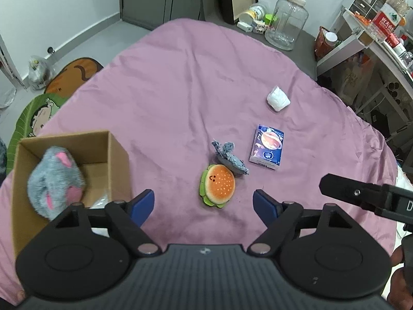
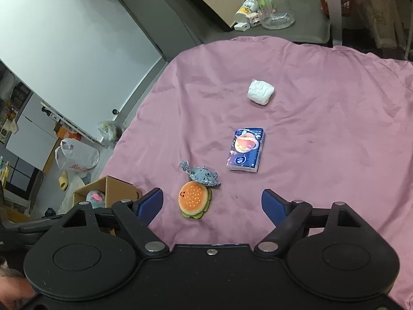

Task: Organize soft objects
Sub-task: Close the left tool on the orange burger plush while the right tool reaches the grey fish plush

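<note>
Nearest in the left wrist view, the left hand-held gripper (image 1: pixel 204 204) hangs over the pink sheet (image 1: pixel 167 90) with its blue pads wide apart and nothing between them. The burger plush (image 1: pixel 217 184) lies just beyond the gap, flat on the sheet, face up. In the right wrist view the right hand-held gripper (image 2: pixel 213 204) is likewise spread wide and empty, and the burger plush (image 2: pixel 194 198) sits just past its left pad. The right hand-held gripper's black finger (image 1: pixel 361 193) also shows at the right edge of the left view.

At the left of the left view a cardboard box (image 1: pixel 113 160) stands open on the sheet, with a grey plush (image 1: pixel 55 180) (pink ears or paws, hard to tell which) inside it.

Touching the burger's far edge lies a small grey-blue plush (image 1: pixel 228 156), partly resting on the burger. Near it to the right lies a tissue pack (image 1: pixel 267 147) with a planet print, flat and apart from the plush. Farther back, well apart, sits a white bundle (image 1: pixel 278 100).

Beyond the sheet's far edge a clear jar (image 1: pixel 286 23) stands among small clutter.
</note>
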